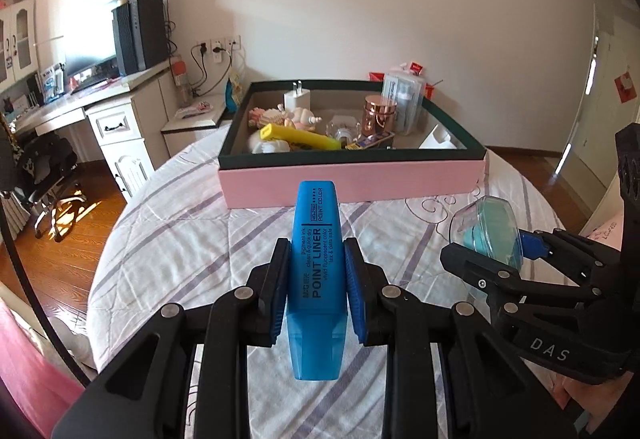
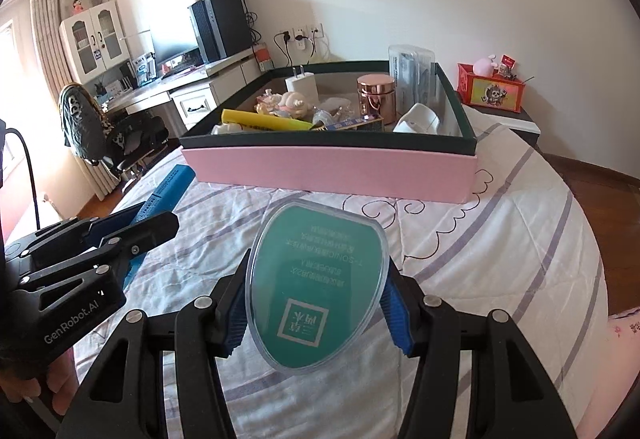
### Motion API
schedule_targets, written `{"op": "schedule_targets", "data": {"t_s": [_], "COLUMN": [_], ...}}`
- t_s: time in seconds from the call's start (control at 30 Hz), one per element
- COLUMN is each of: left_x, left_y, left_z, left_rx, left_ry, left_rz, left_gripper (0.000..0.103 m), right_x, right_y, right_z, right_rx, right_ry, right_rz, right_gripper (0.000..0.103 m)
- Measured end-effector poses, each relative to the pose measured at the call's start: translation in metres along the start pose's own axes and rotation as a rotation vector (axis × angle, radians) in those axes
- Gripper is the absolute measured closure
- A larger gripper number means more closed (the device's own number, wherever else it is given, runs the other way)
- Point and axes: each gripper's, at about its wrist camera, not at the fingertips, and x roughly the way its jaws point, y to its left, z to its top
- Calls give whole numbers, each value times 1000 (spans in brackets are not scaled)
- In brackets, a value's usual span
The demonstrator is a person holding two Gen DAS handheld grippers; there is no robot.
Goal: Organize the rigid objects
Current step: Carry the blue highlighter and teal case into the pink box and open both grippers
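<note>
My left gripper (image 1: 316, 279) is shut on a blue highlighter (image 1: 316, 259) and holds it above the bed, pointing at the box. It also shows at the left of the right wrist view (image 2: 136, 227), with the highlighter (image 2: 172, 183) sticking out. My right gripper (image 2: 316, 299) is shut on a clear oval case with a green card inside (image 2: 318, 279). It shows at the right of the left wrist view (image 1: 516, 259), with the case (image 1: 488, 231). A pink box with a dark rim (image 1: 352, 179) (image 2: 332, 171) stands ahead, holding a yellow highlighter (image 2: 266, 119), a copper jar (image 2: 376, 95), a white charger (image 2: 302, 83) and several small items.
The bed has a white quilt with purple stripes (image 2: 500, 239). A desk with a computer tower (image 2: 220, 27) and a chair (image 2: 104, 135) stand to the left. A red box (image 2: 492, 89) sits on a nightstand at the right. Wooden floor (image 1: 88, 223) lies left of the bed.
</note>
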Motion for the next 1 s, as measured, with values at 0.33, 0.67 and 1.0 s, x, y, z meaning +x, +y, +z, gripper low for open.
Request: {"op": "schedule_targets", "data": {"t_s": [0.33, 0.67, 1.0], "left_x": [-90, -170, -218], "left_y": [-6, -5, -5], "left_z": [2, 0, -5], "left_rx": [-1, 12, 26], "left_ry": [-193, -341, -430], "left_rz": [37, 56, 95], "left_gripper": [77, 77, 77], "right_x": [-96, -180, -215], "right_y": [40, 85, 115], "right_z": [4, 3, -3], "right_rx": [-56, -132, -183], "right_ry": [-243, -415, -480], "right_rz": [-46, -66, -63], "right_gripper": [45, 45, 45]}}
